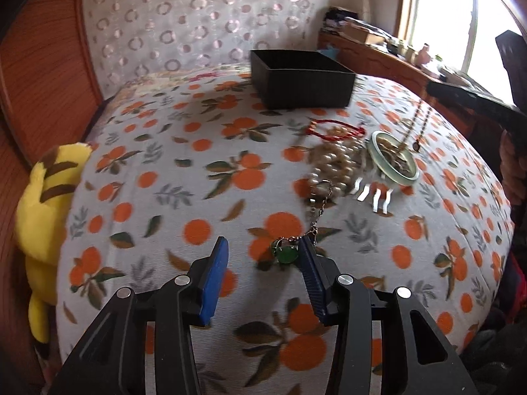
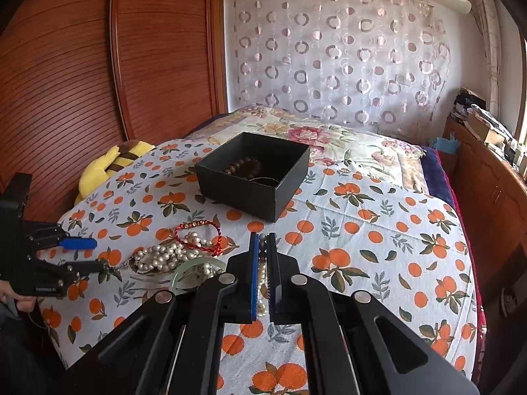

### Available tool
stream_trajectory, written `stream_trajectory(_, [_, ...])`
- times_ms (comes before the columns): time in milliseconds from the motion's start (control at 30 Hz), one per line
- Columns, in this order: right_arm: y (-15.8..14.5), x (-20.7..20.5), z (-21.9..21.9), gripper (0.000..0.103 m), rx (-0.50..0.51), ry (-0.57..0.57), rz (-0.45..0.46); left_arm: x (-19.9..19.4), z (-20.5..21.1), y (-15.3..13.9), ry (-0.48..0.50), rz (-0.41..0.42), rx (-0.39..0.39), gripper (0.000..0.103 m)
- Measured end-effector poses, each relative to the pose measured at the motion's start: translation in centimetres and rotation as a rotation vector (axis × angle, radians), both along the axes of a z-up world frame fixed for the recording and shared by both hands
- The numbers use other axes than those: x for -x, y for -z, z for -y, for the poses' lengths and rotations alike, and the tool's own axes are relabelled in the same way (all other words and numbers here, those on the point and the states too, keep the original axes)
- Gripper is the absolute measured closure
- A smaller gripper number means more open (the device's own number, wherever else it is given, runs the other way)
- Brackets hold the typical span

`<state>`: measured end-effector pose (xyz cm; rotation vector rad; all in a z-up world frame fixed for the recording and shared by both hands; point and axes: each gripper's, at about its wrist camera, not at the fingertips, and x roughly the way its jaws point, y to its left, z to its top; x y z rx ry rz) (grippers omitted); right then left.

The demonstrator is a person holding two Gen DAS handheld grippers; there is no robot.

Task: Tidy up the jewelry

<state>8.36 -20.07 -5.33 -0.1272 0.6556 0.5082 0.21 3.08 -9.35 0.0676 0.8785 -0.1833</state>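
The right gripper [image 2: 262, 242] is clamping what looks like a pearl-bead strand [image 2: 262, 273] lifted from the jewelry heap near the bedspread's [image 2: 362, 230] left edge — best carried slowly to the black cardboard box [image 2: 253, 194] mid-bed — while the left gripper [image 1: 263, 248] is hanging released beside a green-stone chain [image 1: 286, 256].

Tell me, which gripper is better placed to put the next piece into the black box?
Probably the right gripper. It is shut on a beaded strand that hangs from it, with the black box straight ahead. The left gripper is open, low over the bedspread by a green pendant, not gripping it.
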Motion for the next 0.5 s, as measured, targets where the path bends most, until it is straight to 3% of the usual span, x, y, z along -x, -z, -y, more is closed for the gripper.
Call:
stream_trajectory(133, [0.1, 0.1, -0.2, 0.098, 0.002, -0.002, -0.002, 0.0, 0.2, -0.2, 0.005, 0.008, 0.032, 0.06])
stream_trajectory(433, [0.7, 0.2, -0.6, 0.098, 0.007, -0.005, -0.012, -0.1, 1.7, 0.6, 0.038, 0.0, -0.004, 0.06])
stream_trajectory(500, [0.8, 0.2, -0.6, 0.098, 0.008, -0.005, -0.015, -0.1, 1.6, 0.6, 0.032, 0.003, -0.01, 0.071])
